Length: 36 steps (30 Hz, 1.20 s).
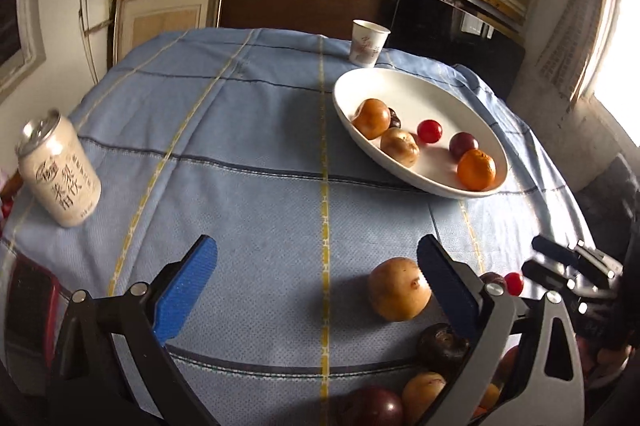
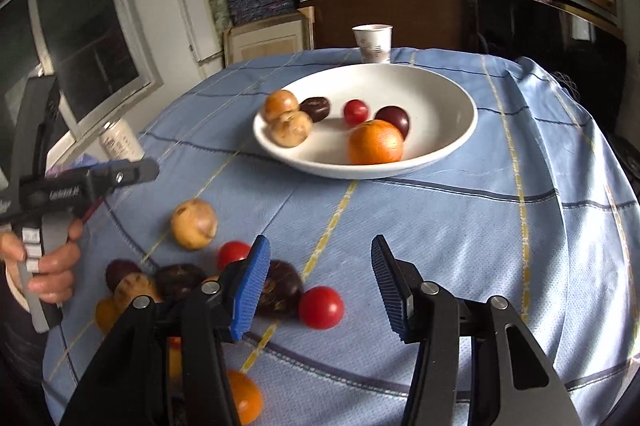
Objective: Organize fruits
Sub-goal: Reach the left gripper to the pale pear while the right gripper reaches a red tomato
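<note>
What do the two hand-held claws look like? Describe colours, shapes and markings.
Both the left claw and right claw have ribbed blue pads on black linkage arms with silver pivot bolts. The left claw's grey-and-black handle carries white lettering, too blurred to read.

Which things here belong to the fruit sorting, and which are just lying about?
Job:
- white bowl with fruit in it, including an orange
- loose fruit on the cloth: tan fruit, red fruit
- left claw and right claw, both open

Lying about:
- drink can
- paper cup
</note>
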### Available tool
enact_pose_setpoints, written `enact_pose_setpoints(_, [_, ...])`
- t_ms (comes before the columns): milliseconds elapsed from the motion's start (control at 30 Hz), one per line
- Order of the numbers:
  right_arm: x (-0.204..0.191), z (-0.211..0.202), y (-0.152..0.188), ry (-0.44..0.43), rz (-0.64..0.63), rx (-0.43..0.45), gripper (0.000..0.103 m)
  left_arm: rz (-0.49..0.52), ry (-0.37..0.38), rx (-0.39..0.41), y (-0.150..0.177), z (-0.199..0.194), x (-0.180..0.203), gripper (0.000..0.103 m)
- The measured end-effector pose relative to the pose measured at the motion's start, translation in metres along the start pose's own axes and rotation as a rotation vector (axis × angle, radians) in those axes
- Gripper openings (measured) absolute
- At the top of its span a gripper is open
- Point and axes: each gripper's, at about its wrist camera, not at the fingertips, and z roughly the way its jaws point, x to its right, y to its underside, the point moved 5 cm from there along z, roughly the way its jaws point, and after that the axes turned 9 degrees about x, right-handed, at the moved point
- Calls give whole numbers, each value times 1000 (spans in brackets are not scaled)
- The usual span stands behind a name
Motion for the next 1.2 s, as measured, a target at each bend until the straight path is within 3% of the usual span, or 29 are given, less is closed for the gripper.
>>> enact_pose_setpoints(200, [-11, 4, 16, -34, -43, -94, 47, -1, -7, 16, -1, -5, -1, 98])
enact_pose_setpoints(633, [6, 4, 29, -24, 23, -137, 32, 5, 11, 4, 0, -4, 4, 98])
enact_pose_setpoints(933, [8, 8, 30, -34, 49, -131, 31, 20, 21, -5, 2, -4, 9, 98])
enact_pose_setpoints(1033, [11, 7, 29, -37, 74, -120, 25, 14, 34, -19, 4, -2, 11, 98])
enact_pose_setpoints(1200, [23, 1, 22, -10, 133, -78, 25, 42, 107, -48, 9, 1, 24, 98])
